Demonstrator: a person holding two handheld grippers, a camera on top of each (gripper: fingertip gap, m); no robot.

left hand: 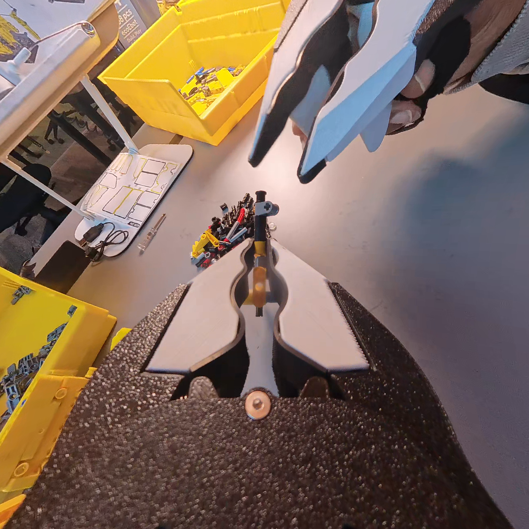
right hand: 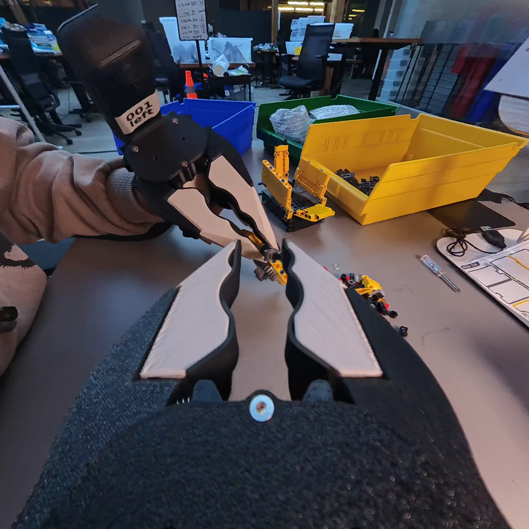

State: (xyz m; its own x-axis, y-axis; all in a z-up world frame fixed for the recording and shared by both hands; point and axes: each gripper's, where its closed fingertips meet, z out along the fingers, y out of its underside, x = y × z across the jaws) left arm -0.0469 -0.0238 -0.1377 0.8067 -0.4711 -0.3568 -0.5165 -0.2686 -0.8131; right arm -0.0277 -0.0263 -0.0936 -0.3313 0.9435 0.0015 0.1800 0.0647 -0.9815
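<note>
The grey counter [right hand: 372, 400] carries a yellow bin [right hand: 415, 171] at two o'clock in the right wrist view and a half-built yellow model [right hand: 297, 189] at one o'clock. The left gripper [left hand: 262, 243] has its fingers pinching a small black-and-yellow rod assembly [left hand: 260, 217] above a pile of loose pieces [left hand: 226, 237]. The right gripper [right hand: 261, 243] has its fingers spread, tips flanking that assembly.
</note>
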